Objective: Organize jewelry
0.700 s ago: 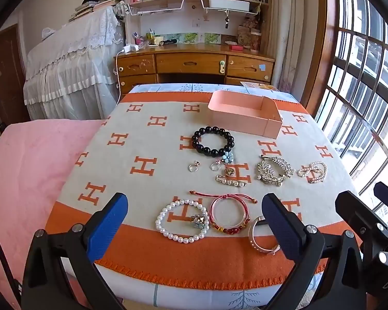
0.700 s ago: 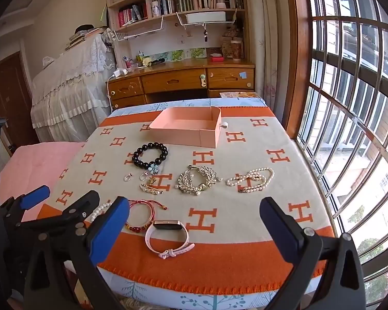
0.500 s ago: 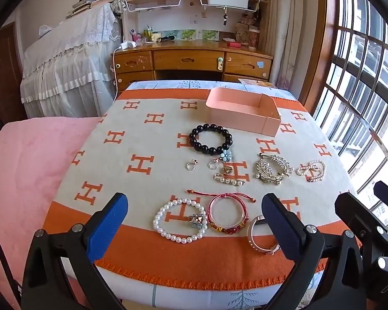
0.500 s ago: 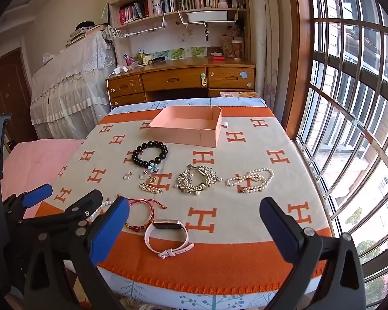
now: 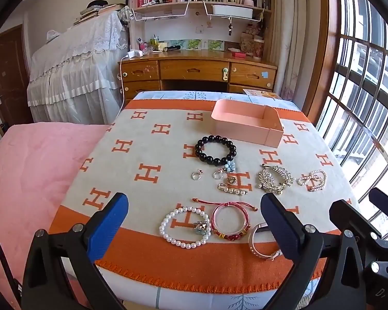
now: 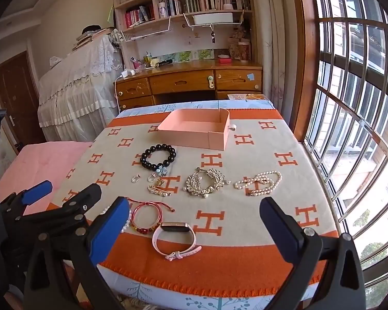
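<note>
Jewelry lies spread on an orange-and-cream blanket [image 5: 147,155]. An empty pink box [image 5: 245,125] [image 6: 196,131] stands at the far side. In front of it lie a black bead bracelet [image 5: 216,150] [image 6: 158,157], two small rings [image 5: 196,175], a gold pin [image 5: 232,188], a silver leaf brooch [image 5: 274,179] [image 6: 204,184] and a pearl strand [image 5: 313,180] [image 6: 258,183]. Nearer lie a white pearl bracelet [image 5: 185,226], a red cord bracelet [image 5: 230,221] [image 6: 146,215] and a pink watch [image 6: 174,240]. My left gripper [image 5: 194,228] hangs open over the near edge. My right gripper [image 6: 194,230] is open too, above the watch.
A wooden desk [image 5: 196,71] with shelves of books stands beyond the table. A lace-covered piece of furniture [image 5: 75,64] is at the back left and a pink bed cover [image 5: 31,170] at the left. A barred window [image 6: 354,103] runs along the right.
Both cameras have shifted slightly, with the table sitting a little lower and nearer in view. The jewelry has not moved and both grippers stay open.
</note>
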`<state>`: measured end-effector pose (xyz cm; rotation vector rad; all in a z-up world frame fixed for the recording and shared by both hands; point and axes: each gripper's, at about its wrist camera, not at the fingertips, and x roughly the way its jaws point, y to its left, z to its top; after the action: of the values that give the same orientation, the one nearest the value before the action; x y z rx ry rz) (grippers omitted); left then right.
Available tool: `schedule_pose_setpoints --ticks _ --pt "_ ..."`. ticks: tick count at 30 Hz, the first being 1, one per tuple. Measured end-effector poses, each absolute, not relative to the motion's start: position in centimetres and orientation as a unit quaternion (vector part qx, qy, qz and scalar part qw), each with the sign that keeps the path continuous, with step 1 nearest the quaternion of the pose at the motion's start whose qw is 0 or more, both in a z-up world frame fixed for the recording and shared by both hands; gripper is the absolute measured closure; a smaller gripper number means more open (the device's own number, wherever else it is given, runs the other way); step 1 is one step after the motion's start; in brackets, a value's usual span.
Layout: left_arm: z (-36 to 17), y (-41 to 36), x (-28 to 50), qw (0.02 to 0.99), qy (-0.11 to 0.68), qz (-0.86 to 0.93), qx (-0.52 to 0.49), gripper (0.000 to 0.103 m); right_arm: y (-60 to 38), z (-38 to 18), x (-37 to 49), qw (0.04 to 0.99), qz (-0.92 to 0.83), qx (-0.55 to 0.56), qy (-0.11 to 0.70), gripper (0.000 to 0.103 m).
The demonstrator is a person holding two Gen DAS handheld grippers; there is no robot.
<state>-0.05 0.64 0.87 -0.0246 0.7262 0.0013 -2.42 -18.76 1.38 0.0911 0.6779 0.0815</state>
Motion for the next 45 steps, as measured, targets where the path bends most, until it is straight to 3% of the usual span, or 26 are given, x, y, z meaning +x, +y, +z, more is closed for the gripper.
schedule_pose_setpoints --ticks 45 --pt "0.5 -1.9 3.5 0.933 0.359 0.009 0.011 0.002 -21.0 -0.1 0.9 0.938 0.050 0.074 0.335 0.002"
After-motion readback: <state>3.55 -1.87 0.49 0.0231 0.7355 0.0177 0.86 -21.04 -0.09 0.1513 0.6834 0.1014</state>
